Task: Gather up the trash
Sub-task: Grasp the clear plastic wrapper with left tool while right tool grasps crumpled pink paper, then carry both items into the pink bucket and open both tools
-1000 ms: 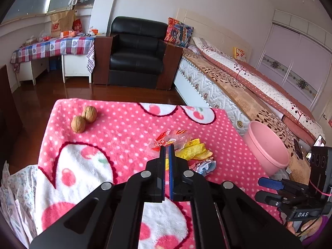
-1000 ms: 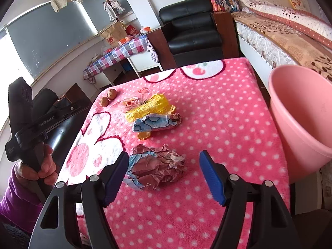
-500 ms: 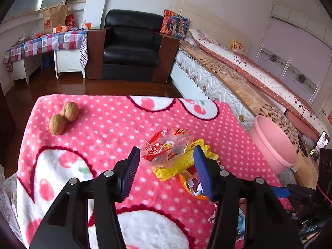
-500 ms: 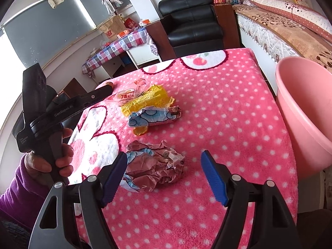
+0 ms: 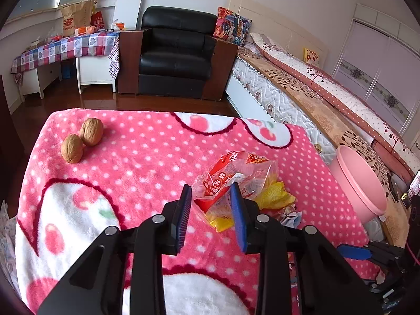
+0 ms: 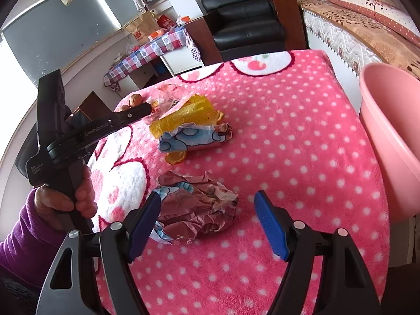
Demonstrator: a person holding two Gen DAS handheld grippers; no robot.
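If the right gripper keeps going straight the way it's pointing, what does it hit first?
Most likely the crumpled brown wrapper, lying on the pink blanket between the open fingers of the right gripper; depth is hard to judge.

A home bedroom: a made bed (image 5: 328,97) along the right, wardrobe doors (image 5: 380,60) upper right, a black leather armchair (image 5: 176,52) top centre, and a checked-cloth side table (image 5: 65,48) upper left.

My view: low table under fluffy pink polka-dot blanket (image 5: 147,152) with white-and-red cherry patches. On it: two brown walnuts (image 5: 81,140) touching near far left corner; clear red-printed plastic wrapper (image 5: 233,176) over yellow wrapper (image 6: 183,115); blue-white cartoon wrapper (image 6: 194,137) beside it; crumpled brownish paper wad (image 6: 202,204) nearer.
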